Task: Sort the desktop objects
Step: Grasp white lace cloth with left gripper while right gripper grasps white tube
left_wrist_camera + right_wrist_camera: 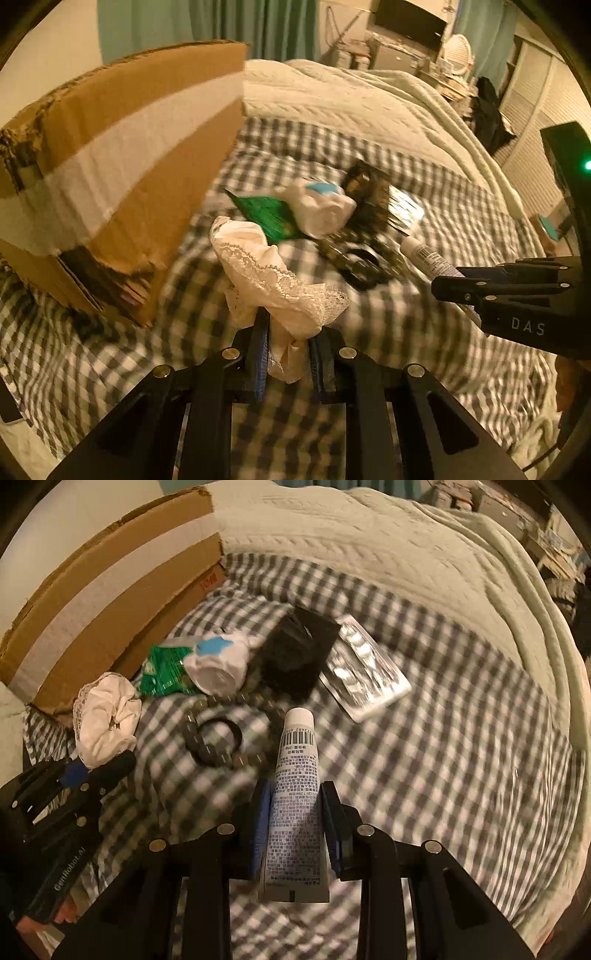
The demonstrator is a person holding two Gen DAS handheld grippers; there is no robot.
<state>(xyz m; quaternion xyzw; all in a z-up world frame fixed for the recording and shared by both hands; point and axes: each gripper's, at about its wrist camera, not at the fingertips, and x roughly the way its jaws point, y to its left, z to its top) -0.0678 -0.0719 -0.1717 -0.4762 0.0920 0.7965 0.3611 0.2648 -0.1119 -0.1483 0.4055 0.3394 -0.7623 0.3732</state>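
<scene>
Your left tongs (286, 354) are clamped on the lace cloth (273, 280), and the cardboard box (122, 155) stands close on their left. Your right tongs (295, 830) grip the tube (295, 794) lengthwise, cap pointing away, farther from the box.
</scene>
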